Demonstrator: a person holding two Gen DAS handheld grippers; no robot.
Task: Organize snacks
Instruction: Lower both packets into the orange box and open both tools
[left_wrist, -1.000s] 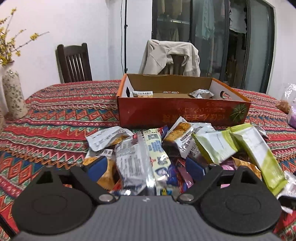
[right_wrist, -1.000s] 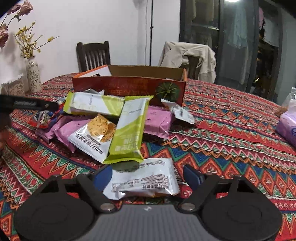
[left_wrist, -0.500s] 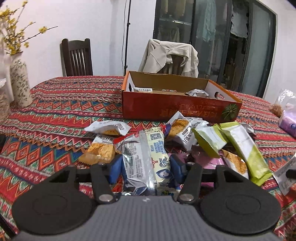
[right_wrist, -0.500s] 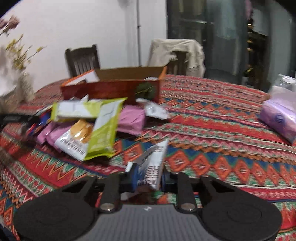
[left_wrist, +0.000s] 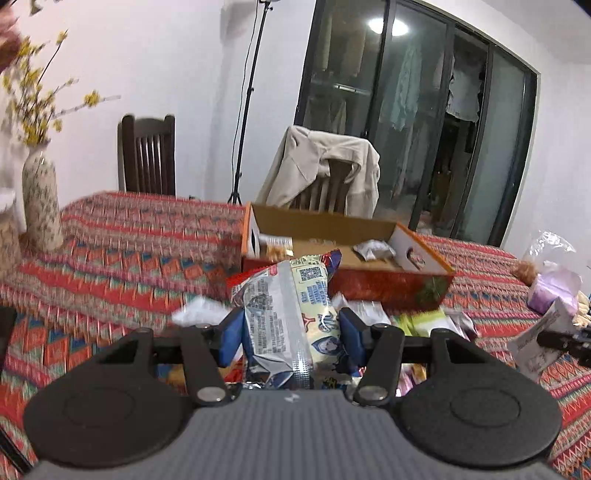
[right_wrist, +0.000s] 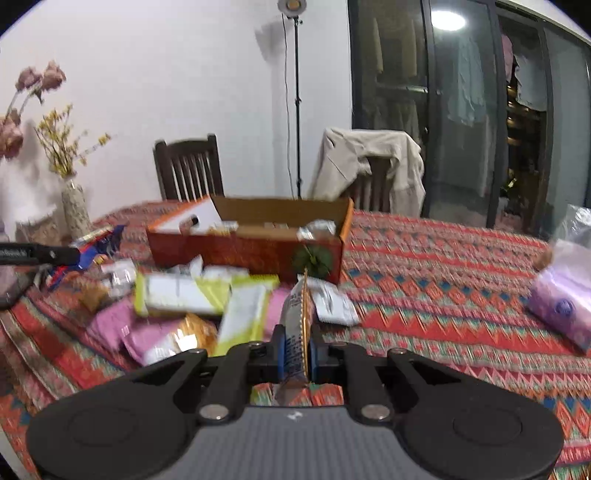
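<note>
My left gripper (left_wrist: 290, 338) is shut on a silver and pale-yellow snack pack (left_wrist: 288, 306), lifted above the table. My right gripper (right_wrist: 296, 349) is shut on a thin white snack packet (right_wrist: 297, 317) held edge-on, also off the cloth. An orange cardboard box (left_wrist: 373, 280) with a few packets inside stands beyond both; in the right wrist view this box (right_wrist: 236, 251) is ahead and to the left. A heap of green, pink and white snack packs (right_wrist: 199, 302) lies in front of it. The right gripper with its packet (left_wrist: 535, 343) shows at the left view's right edge.
The table carries a red patterned cloth (right_wrist: 443, 280). A vase with yellow flowers (left_wrist: 40, 199) stands at the left, and a purple tissue pack (right_wrist: 565, 310) and plastic bags at the right. Two chairs, one with a draped jacket (left_wrist: 325, 170), stand behind the table.
Both grippers closed on their packs and lifted them off the table. The right packet turned from flat to edge-on. The box and heap sit lower in both views.
</note>
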